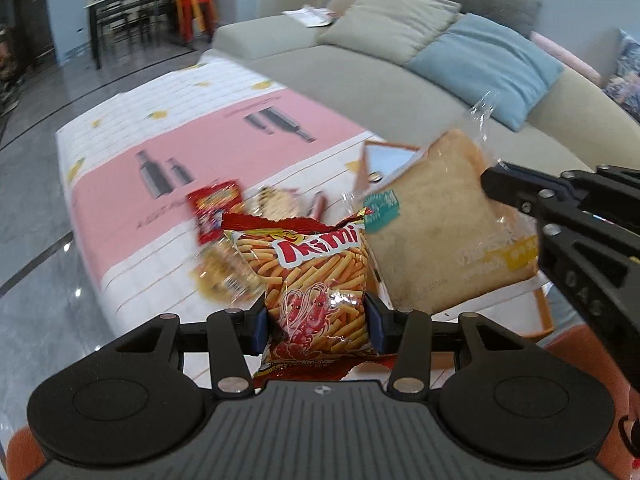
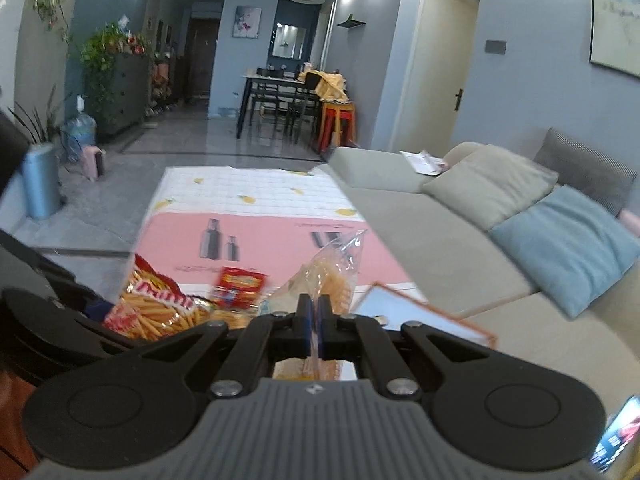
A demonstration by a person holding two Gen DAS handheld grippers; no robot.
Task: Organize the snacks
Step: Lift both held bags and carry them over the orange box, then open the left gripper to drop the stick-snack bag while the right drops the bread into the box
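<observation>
Left wrist view: the left gripper (image 1: 318, 322) held a red-and-orange bag of shrimp sticks (image 1: 320, 276) between its blue-padded fingers (image 1: 260, 326), which stood moderately apart and pressed on the bag's two sides. The bag hung above the tabletop (image 1: 168, 148), which was covered by a pink-and-white cloth printed with bottles. At 2 o'clock from the bag, the right gripper (image 1: 492, 188) entered from the right edge and pinched a clear-wrapped slice of bread (image 1: 436, 224), also lifted off the tabletop. Behind the bag, at 10 to 11 o'clock, lay a small red packet (image 1: 214, 210) and further blurred snack packets (image 1: 224, 276). A wooden-framed tray (image 1: 546, 308) showed behind and below the bread. A beige sofa (image 1: 360, 76) with cushions ran along the far side.

Right wrist view: the right gripper (image 2: 314, 312) had its fingers (image 2: 304, 312) fully closed on the thin plastic wrapper of the bread (image 2: 332, 276), which rose at 12 o'clock. The shrimp sticks (image 2: 160, 312) appeared at 9 o'clock, the red packet (image 2: 240, 284) at 11 o'clock, and the tray (image 2: 424, 316) at 2 o'clock.
</observation>
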